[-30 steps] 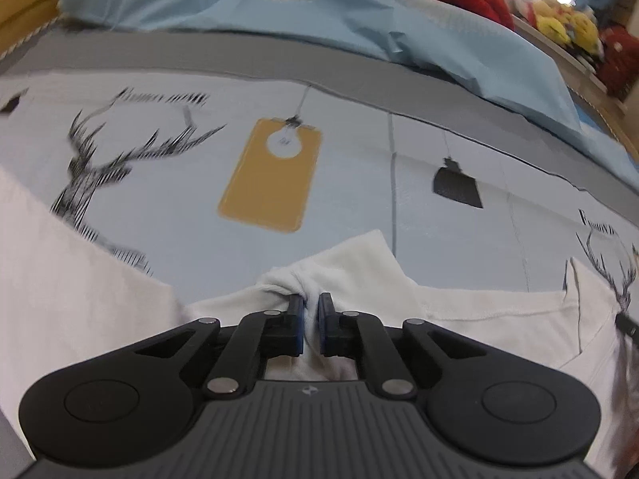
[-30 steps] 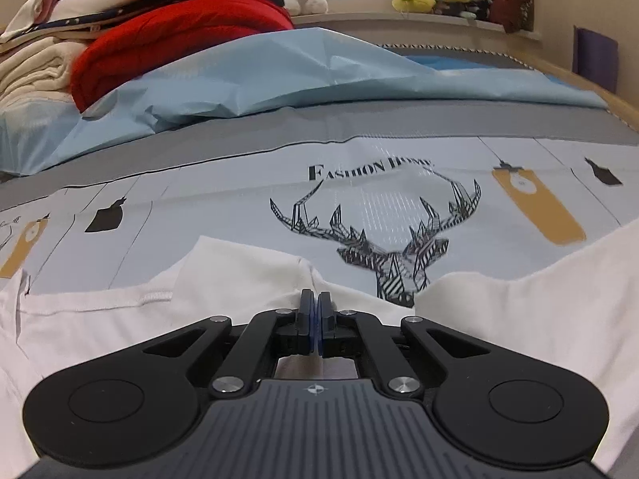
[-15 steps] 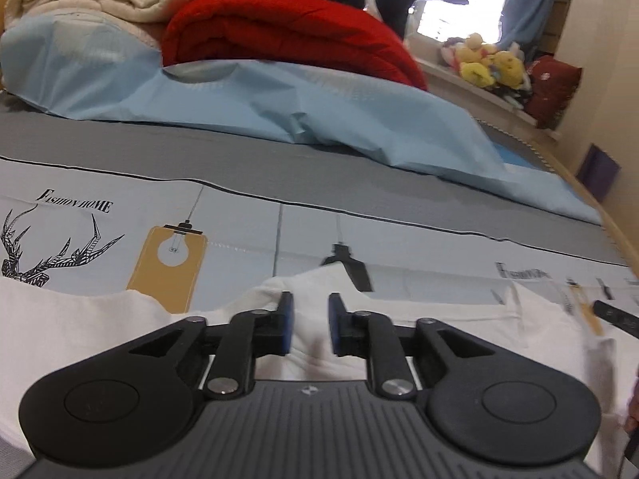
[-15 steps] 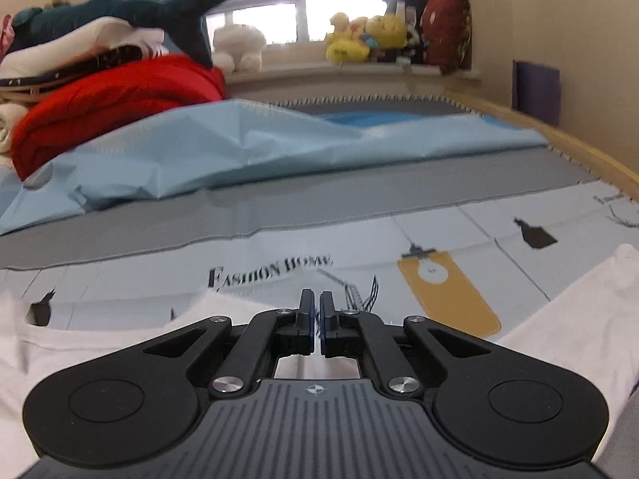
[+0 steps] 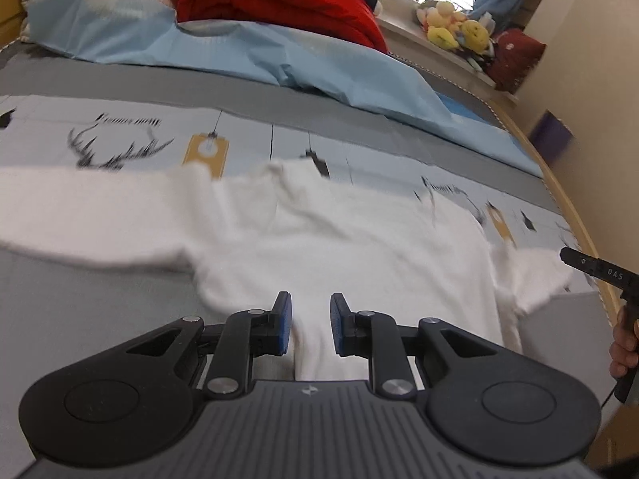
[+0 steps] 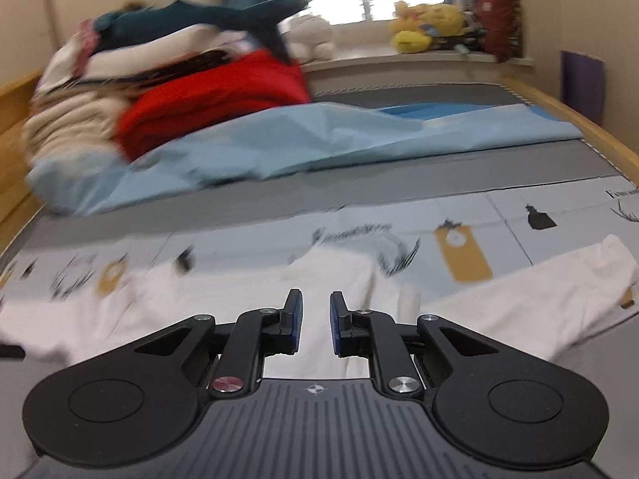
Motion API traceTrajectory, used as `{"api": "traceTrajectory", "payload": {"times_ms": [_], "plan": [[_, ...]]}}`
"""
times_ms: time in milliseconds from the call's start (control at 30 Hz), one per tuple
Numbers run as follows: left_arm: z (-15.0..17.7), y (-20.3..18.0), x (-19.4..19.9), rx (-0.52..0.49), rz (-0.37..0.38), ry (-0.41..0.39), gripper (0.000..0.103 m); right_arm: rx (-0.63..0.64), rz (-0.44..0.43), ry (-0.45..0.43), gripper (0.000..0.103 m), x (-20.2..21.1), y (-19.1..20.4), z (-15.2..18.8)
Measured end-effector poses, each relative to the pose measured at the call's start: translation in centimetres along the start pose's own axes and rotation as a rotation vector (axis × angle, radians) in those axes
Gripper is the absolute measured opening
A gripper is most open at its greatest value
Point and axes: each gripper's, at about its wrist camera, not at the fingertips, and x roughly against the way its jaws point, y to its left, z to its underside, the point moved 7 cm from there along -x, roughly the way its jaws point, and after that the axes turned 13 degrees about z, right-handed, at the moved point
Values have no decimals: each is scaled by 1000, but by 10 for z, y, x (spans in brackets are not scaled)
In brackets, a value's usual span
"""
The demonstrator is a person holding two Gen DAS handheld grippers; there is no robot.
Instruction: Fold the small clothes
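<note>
A white long-sleeved top (image 5: pixel 327 239) lies spread flat on the printed bed sheet (image 5: pixel 247 147), sleeves out to both sides. My left gripper (image 5: pixel 310 321) is open and empty, raised above the top's lower body. In the right wrist view the same top (image 6: pixel 359 279) lies below my right gripper (image 6: pixel 315 321), which is open and empty. The right gripper's handle (image 5: pixel 599 269) and a hand show at the right edge of the left wrist view.
A light blue sheet (image 5: pixel 255 48) is bunched across the far side of the bed. A red blanket (image 6: pixel 215 95) and stacked bedding (image 6: pixel 68 123) sit behind it. Plush toys (image 6: pixel 423 28) line the window sill. The wooden bed frame (image 5: pixel 567 207) runs along the right.
Both grippers let go of the top's shoulders, opened and pulled back upward. The top now lies flat on the sheet.
</note>
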Motion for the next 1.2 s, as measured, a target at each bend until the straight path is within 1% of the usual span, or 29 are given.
{"api": "traceTrajectory", "payload": {"times_ms": [33, 67, 100, 167, 200, 233, 267, 300, 333, 367, 400, 433, 467, 567, 633, 700, 733, 800, 833, 867, 900, 967, 1100, 1200], "plan": [[13, -2, 12, 16, 8, -6, 23, 21, -9, 5, 16, 15, 0, 10], [25, -3, 20, 32, 16, -13, 23, 35, -16, 13, 21, 27, 0, 20], [39, -3, 26, 50, 21, -18, 23, 48, -22, 25, 23, 39, -1, 33], [69, 0, 28, 76, 23, -20, 23, 51, -13, 39, 24, 54, -5, 57], [89, 4, 20, 88, -3, 44, 23, 32, 4, 54, 24, 60, -11, 73], [102, 8, 12, 110, -51, 134, 22, -2, 16, 77, 24, 64, -16, 89], [110, 8, 9, 125, -60, 170, 22, -24, 21, 108, 24, 65, -20, 100], [111, 6, 6, 134, -43, 172, 22, -21, 48, 173, 24, 65, -23, 112], [111, 4, 3, 136, -28, 173, 26, -15, 71, 169, 24, 69, -24, 114], [111, 2, -1, 135, -25, 181, 34, -16, 76, 135, 24, 75, -25, 112], [114, 2, -7, 138, -33, 205, 40, -15, 77, 103, 24, 81, -25, 110], [117, 2, -14, 147, -43, 233, 51, -13, 82, 96, 24, 83, -25, 111], [121, 2, -20, 158, -51, 260, 53, -11, 93, 99, 24, 84, -27, 114], [131, -2, -35, 177, -53, 314, 54, 0, 145, 109, 24, 84, -33, 119], [137, -6, -43, 150, -52, 354, 54, -11, 153, 97, 24, 86, -38, 118], [145, -7, -51, 98, -73, 412, 54, -11, 166, 91, 25, 89, -42, 120], [151, -7, -54, 68, -88, 443, 52, -10, 174, 90, 25, 90, -43, 121], [162, -8, -58, 4, -96, 504, 28, -13, 182, 94, 26, 90, -45, 122], [165, -9, -58, -27, -91, 521, 14, -13, 182, 98, 28, 89, -48, 122], [166, -10, -57, -65, -84, 519, 10, -9, 184, 101, 29, 89, -48, 123], [165, -11, -53, -97, -74, 513, 8, -3, 187, 102, 30, 89, -48, 124], [165, -9, -46, -120, -64, 502, 8, 20, 192, 102, 35, 88, -47, 125], [165, 5, -26, -119, -90, 495, 7, 44, 187, 116, 36, 83, -41, 127], [167, 13, -8, -149, -108, 506, 7, 62, 177, 123, 36, 80, -34, 128]]}}
